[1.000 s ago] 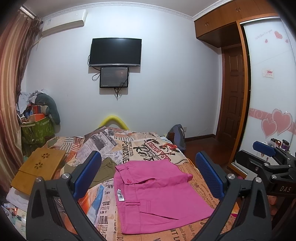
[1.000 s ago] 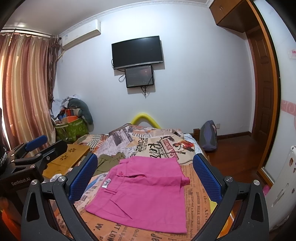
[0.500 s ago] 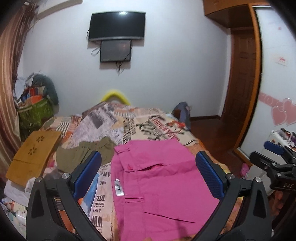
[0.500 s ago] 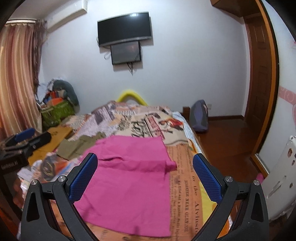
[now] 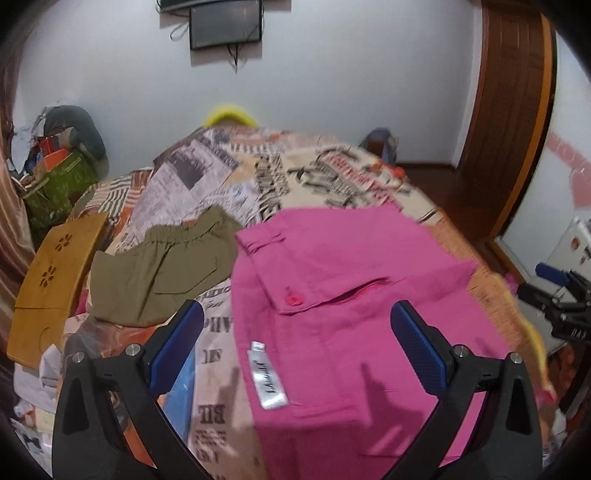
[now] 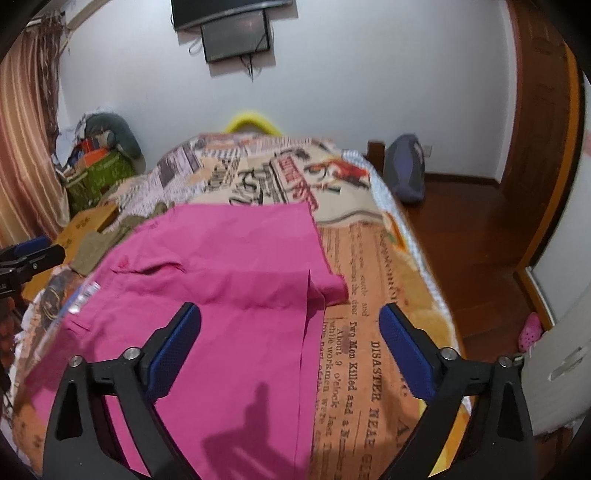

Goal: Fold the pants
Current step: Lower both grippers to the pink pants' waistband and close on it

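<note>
Two grippers hang above one pair of pink pants (image 5: 354, 295) spread flat on the bed (image 6: 373, 332). The left gripper (image 5: 297, 345) has its jaws wide apart with nothing between them, poised over the pants' waistband side near the white label (image 5: 267, 380). The right gripper (image 6: 290, 345) is likewise spread wide and grips nothing, straddling the pants' right edge, where a small fold of cloth sticks out onto the newspaper-print bedspread. Right of the pants a bare strip of bedspread runs to the bed's edge. Left of the pants lies one olive garment (image 5: 162, 273), just beside them, and past it one wooden lap tray (image 5: 55, 284). Beyond the pants the bedspread lies open up to the far wall, where two dark screens (image 6: 236, 35) hang.
</note>
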`<state>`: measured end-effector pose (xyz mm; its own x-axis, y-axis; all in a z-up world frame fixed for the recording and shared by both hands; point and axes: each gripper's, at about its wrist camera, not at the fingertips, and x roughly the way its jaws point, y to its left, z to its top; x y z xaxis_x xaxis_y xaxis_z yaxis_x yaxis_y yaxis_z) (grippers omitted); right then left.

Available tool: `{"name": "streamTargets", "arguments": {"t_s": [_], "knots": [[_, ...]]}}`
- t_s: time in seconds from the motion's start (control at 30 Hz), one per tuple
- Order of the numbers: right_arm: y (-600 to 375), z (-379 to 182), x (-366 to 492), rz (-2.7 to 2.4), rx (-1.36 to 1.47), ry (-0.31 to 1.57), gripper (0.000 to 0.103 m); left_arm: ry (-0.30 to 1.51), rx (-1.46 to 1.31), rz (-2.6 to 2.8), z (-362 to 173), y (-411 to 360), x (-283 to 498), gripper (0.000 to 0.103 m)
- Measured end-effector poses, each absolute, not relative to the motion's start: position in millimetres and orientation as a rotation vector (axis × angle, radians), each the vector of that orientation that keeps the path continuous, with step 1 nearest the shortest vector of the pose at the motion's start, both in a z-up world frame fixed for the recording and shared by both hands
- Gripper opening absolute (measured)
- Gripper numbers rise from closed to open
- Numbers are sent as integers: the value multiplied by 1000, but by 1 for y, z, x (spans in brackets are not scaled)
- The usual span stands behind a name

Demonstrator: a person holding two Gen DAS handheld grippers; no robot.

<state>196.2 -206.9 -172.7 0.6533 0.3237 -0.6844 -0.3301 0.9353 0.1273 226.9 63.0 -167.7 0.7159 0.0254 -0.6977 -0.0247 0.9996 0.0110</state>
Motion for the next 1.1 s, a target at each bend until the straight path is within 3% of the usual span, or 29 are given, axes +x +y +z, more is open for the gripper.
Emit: {"name": "streamTargets", "arguments": {"t_s": [0.33,0.43,0.6,0.7,0.77,0.83,0.87,0.93,1.0,1.07,1.1], "knots": [[-205,-216,233,481,15,913,66,940,36,-3,-215,74,259,101],[-205,-223,239,515,35,944,57,988,28,-41,-224,73,264,87],[-202,-232,248,547,55,989,47,1033,1,-66,-234,74,270,75],[-202,-237,249,545,49,998,40,1062,-24,-97,-238,74,271,62],[-202,-237,251,546,44,996,37,1083,-42,-120,-241,72,270,48],[-202,-236,252,545,44,998,27,1098,-55,-148,-242,68,268,42],[-202,-236,252,545,46,1000,16,1093,-45,-143,-242,65,267,42],[-203,-237,251,568,63,1008,9,1087,-38,-141,-241,62,266,37],[-202,-234,252,563,52,997,7,1086,-39,-135,-240,63,266,28],[-204,-230,250,558,51,977,6,1085,-34,-122,-238,65,266,10],[-206,-225,246,558,55,961,6,1083,-31,-118,-237,66,266,8]]}}
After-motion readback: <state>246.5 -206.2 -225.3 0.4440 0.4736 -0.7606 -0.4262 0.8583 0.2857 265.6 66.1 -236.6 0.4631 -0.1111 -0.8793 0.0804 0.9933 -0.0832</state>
